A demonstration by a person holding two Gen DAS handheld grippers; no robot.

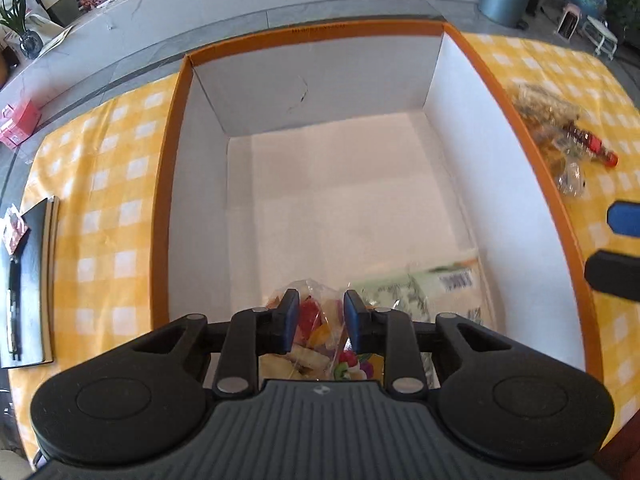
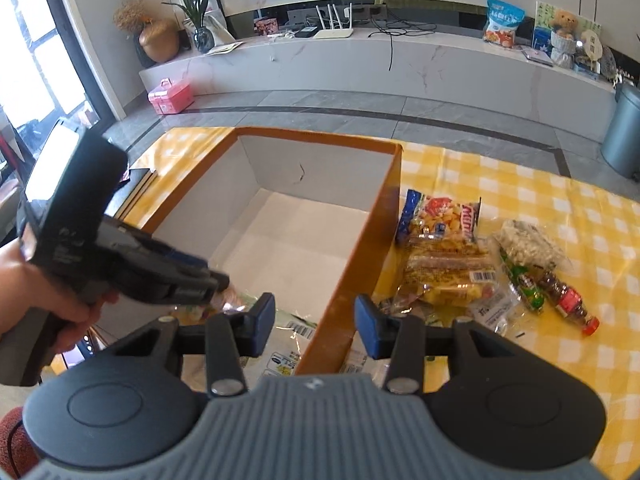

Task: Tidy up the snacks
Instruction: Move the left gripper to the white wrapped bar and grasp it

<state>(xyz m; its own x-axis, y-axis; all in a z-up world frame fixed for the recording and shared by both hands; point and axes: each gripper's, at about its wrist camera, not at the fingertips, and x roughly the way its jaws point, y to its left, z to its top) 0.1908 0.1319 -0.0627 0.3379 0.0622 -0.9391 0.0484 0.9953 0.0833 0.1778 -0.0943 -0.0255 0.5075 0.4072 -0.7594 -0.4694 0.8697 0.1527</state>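
A large white box with an orange rim [image 1: 316, 34] fills the left wrist view. My left gripper [image 1: 322, 320] points down into its near end, shut on a clear bag of colourful sweets [image 1: 316, 332] that fills the gap between its pads. A green-and-white packet [image 1: 424, 284] lies on the box floor beside it. In the right wrist view a hand holds that left gripper [image 2: 222, 290] at the box's near corner. My right gripper [image 2: 316, 326] hovers open over the box's right wall [image 2: 360, 248], nothing between its fingers. Loose snacks [image 2: 448, 276] lie on the cloth to the right.
The yellow checked tablecloth [image 1: 100, 200] carries a black notebook with a pen [image 1: 28, 280] left of the box. Right of the box lie a yellow chip bag [image 2: 444, 216], a pale packet [image 2: 528, 244] and small bottles [image 2: 568, 300]. Beyond the table are grey floor and a bin [image 2: 624, 132].
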